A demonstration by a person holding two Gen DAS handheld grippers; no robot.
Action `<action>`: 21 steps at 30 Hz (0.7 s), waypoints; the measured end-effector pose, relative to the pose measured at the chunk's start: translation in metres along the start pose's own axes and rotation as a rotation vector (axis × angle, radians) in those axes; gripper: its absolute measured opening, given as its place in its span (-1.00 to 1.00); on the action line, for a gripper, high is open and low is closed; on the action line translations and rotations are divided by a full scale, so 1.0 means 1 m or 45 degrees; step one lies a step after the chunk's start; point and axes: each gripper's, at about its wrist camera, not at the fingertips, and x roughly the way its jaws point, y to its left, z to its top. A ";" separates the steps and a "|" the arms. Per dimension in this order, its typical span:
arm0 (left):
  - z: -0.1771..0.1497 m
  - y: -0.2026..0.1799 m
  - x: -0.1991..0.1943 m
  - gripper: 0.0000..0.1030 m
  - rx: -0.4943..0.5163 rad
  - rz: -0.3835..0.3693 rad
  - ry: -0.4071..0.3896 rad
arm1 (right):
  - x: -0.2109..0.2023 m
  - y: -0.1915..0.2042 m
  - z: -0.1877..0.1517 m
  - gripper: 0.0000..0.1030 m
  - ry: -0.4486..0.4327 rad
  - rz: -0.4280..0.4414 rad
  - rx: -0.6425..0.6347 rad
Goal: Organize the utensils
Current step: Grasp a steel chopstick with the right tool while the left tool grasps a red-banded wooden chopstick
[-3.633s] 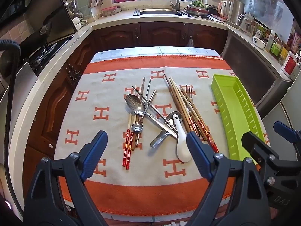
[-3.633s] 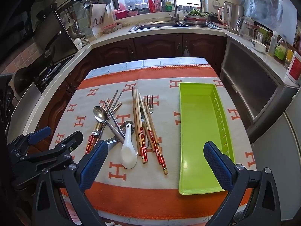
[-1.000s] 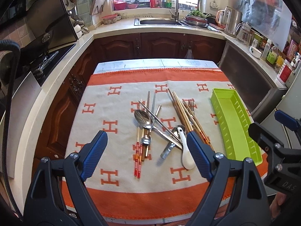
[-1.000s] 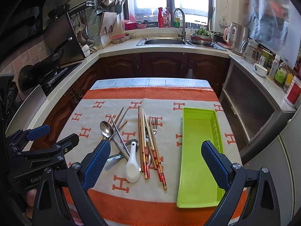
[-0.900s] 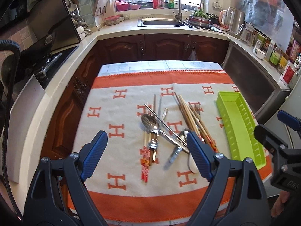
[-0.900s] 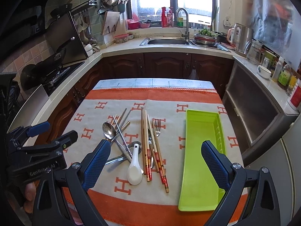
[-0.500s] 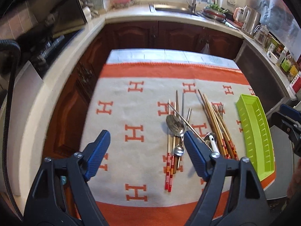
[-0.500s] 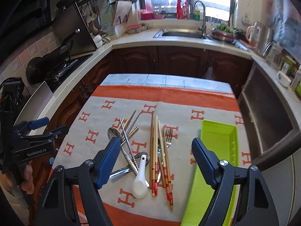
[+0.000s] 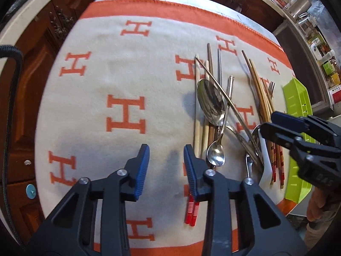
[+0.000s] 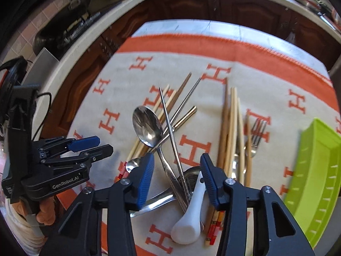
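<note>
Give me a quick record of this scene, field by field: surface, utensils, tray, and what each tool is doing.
surface: cream cloth with orange H pattern
utensils: heaped, uncollected; large steel spoon, white ceramic spoon, steel fork, wooden chopsticks
tray: lime-green plastic tray, nothing seen inside
left tool: jaws just been closing, nothing between them, above bare cloth beside the heap
right tool: jaws just been closing, straddling spoon handles, not gripping

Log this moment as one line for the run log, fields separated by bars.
phase: approach | left gripper: jaws just closing, nothing between | right gripper: jaws just closing over spoon pile, no grip | green tray: nothing visible inside
</note>
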 end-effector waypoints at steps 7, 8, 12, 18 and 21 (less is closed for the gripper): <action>0.010 -0.008 0.019 -0.59 0.024 -0.041 0.035 | 0.040 -0.012 0.006 -0.44 0.085 -0.019 -0.001; 0.012 -0.010 0.019 -0.59 0.030 -0.039 0.031 | 0.044 -0.014 0.006 -0.48 0.095 -0.016 0.002; 0.016 -0.019 0.022 -0.59 0.054 -0.035 0.027 | 0.055 -0.017 0.006 -0.61 0.087 -0.031 -0.008; 0.024 -0.031 0.024 -0.59 0.083 -0.002 -0.009 | 0.048 -0.023 0.000 -0.88 0.046 0.010 0.041; 0.024 -0.036 0.026 -0.60 0.098 0.005 -0.007 | 0.038 -0.026 -0.002 -0.88 0.000 0.048 0.071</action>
